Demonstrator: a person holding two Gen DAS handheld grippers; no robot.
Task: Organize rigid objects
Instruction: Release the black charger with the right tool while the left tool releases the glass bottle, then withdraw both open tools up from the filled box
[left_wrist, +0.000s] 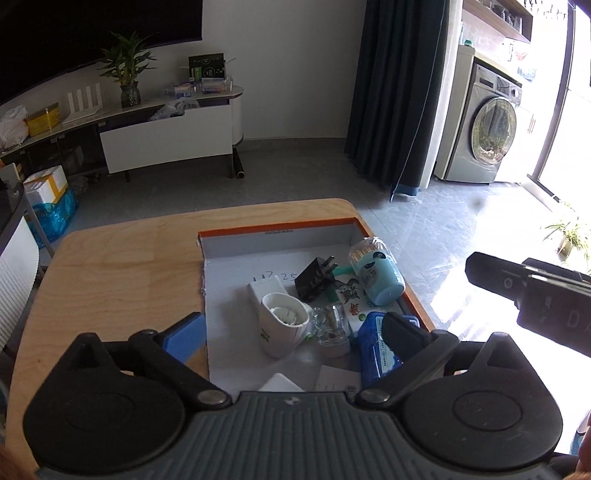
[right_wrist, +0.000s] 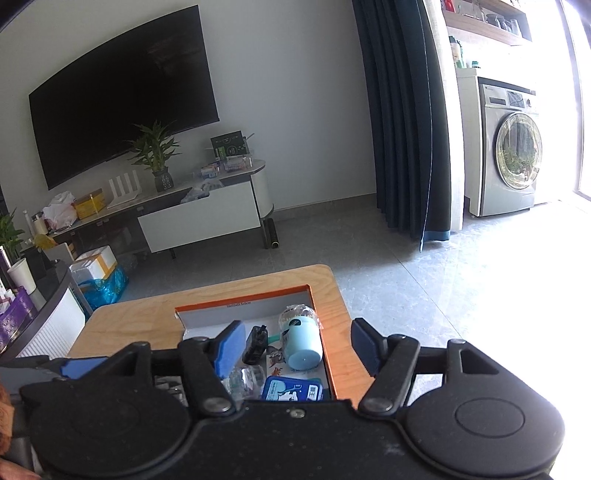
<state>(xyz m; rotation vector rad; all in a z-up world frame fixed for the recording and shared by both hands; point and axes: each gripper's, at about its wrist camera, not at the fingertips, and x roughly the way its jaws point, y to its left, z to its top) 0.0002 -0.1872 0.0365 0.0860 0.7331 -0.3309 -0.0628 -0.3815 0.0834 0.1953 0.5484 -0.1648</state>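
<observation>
Contents of one orange-rimmed box (left_wrist: 273, 230) on the wooden bench (left_wrist: 122, 254): one white mug (left_wrist: 282, 328), one black plug adapter (left_wrist: 314, 278), one light-blue jar (left_wrist: 378, 275), one clear bottle (left_wrist: 332, 326), one blue case (left_wrist: 380, 347). Left tongs (left_wrist: 295, 328) spread wide, empty, above the box. Right tongs (right_wrist: 297, 341) likewise wide, holding nothing.

**Count of things in the tray**

One tray (left_wrist: 273, 230) sits at the surface's (left_wrist: 122, 258) right edge. In it: one white mug (left_wrist: 280, 328), one black plug (left_wrist: 314, 278), one white adapter (left_wrist: 264, 290), one turquoise swab jar (left_wrist: 378, 275), one clear globe (left_wrist: 330, 321), one blue box (left_wrist: 373, 350), one cartoon card (left_wrist: 351, 297).
</observation>
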